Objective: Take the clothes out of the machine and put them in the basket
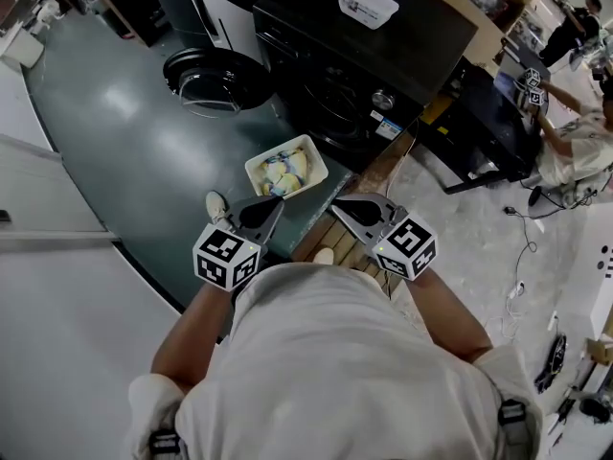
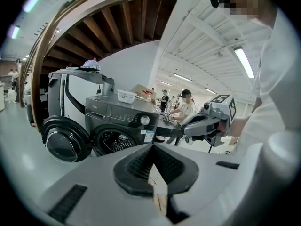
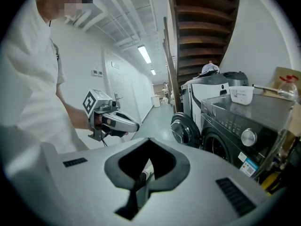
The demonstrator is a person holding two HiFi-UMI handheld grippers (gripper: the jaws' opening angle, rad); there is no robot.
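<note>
The black washing machine (image 1: 354, 56) stands ahead with its round door (image 1: 215, 80) swung open to the left. Its drum opening (image 2: 115, 142) looks dark, and I cannot tell what is inside. On the floor in front sits a white basket (image 1: 251, 171) with pale clothes (image 1: 285, 171) in it. My left gripper (image 1: 276, 207) hangs just on the near side of the basket, shut, nothing between its jaws. My right gripper (image 1: 337, 202) is level with it to the right, also shut and empty. Each gripper view shows the other gripper beside it, with the machine beyond.
A white plastic box (image 1: 367, 3) lies on top of the machine. A white machine (image 2: 75, 91) stands behind the open door. People work at a table (image 1: 575, 142) to the right, and cables (image 1: 522, 247) trail over the floor there. My shoe (image 1: 217, 206) is near the basket.
</note>
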